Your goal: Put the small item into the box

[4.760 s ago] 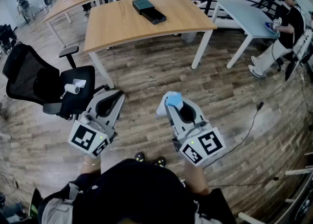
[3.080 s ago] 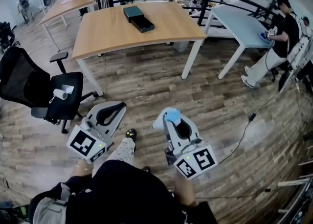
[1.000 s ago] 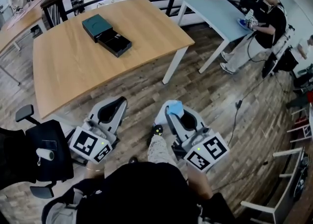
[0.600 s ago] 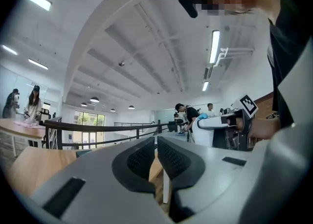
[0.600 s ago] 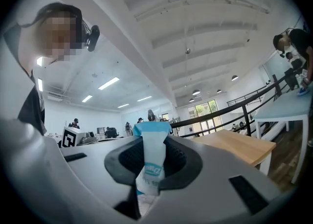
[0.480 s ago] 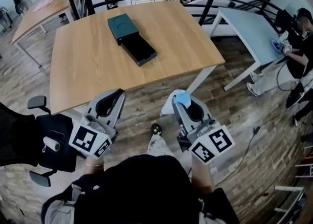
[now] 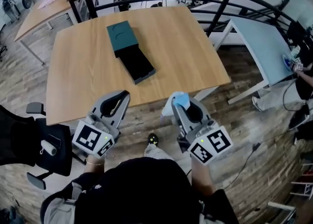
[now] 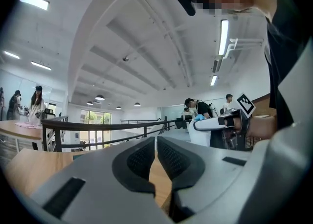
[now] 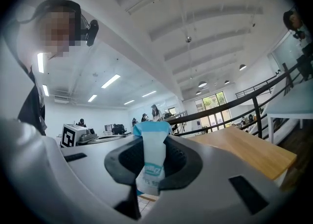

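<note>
Right gripper view: your right gripper (image 9: 151, 145) clamps a blue-topped white sachet (image 9: 153, 162). Your left gripper (image 8: 156, 142) is clenched, empty.

The right gripper (image 9: 152, 140) pinches a white-and-blue sachet (image 9: 151, 159) upright between its jaws. A wooden table (image 9: 244, 152) lies at right.
</note>
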The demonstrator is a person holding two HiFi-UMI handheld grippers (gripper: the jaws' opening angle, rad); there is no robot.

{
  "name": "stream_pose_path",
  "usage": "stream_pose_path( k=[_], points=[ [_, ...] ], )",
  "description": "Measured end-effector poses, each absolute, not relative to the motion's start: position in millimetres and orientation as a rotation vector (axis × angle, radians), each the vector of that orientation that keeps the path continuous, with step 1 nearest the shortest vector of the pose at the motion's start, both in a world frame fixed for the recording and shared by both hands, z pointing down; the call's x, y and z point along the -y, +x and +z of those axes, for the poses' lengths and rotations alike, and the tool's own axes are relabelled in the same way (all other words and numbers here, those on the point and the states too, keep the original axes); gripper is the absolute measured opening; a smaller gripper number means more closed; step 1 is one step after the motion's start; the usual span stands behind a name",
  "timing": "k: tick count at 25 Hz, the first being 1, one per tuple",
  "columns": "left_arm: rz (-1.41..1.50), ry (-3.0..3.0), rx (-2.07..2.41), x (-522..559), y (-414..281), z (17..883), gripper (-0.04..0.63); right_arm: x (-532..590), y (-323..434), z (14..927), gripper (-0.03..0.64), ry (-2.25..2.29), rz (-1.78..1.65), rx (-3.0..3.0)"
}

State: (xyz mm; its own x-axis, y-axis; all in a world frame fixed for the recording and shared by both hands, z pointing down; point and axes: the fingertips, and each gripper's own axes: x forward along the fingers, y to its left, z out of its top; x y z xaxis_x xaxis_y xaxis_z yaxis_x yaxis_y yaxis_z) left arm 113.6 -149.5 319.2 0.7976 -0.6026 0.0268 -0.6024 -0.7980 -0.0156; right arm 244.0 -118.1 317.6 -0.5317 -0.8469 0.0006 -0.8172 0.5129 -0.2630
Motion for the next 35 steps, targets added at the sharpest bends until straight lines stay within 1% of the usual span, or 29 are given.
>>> stream_pose_path(
  k=[4,15,20,27,35],
  points=[
    [-0.045,-2.975,-1.016,169.9,138.1,316.2,0.028,140.1,268.9,318.9,0.058,-1.402,-0.375,-2.598],
    [-0.123,-2.904,-1.11,215.7,152.7,333.9,0.028,191.0,286.8,340.9,0.058,-1.338,-0.396,-2.61],
    [-0.166,-2.867,-1.193,220.7,140.0,337.5,0.028,212.1,276.3,352.3,0.058,-1.26,-0.432,-2.657],
    [-0.18,-2.814,-1.371,226.0,99.9,342.8,0.028,240.5,243.8,361.1,0.058,-1.156,-0.452,-2.743],
    [-0.163,-2.818,-1.385,255.5,78.9,351.3,0.026,282.9,208.9,370.3,0.058,-1.122,-0.433,-2.818]
  ],
)
